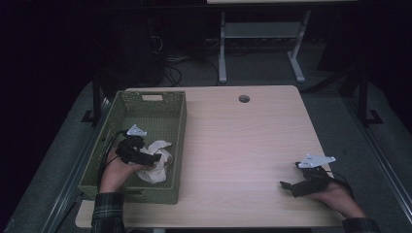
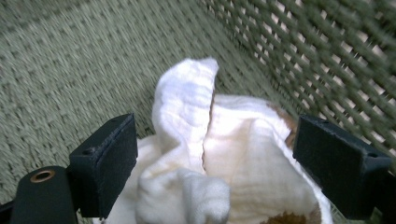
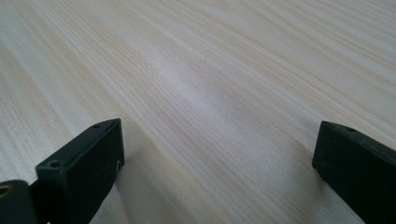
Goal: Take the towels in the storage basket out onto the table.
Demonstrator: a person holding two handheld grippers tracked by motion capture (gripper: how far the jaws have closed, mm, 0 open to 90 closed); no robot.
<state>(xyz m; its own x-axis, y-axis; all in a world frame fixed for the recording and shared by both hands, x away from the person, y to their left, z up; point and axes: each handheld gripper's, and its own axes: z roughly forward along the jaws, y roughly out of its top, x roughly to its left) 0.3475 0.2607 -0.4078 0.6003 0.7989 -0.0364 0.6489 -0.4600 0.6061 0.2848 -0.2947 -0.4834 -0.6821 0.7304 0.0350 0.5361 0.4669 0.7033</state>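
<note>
crumpled white cloth (image 2: 219, 158) between spread left gripper (image 2: 215, 163) fingers, woven green basket (image 1: 177, 145); right gripper (image 3: 217, 163) fingers spread, empty.

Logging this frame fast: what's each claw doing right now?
Left claw: open, jaws on either side of the white cloth in the green basket.
Right claw: open, holding nothing, over the table.
</note>
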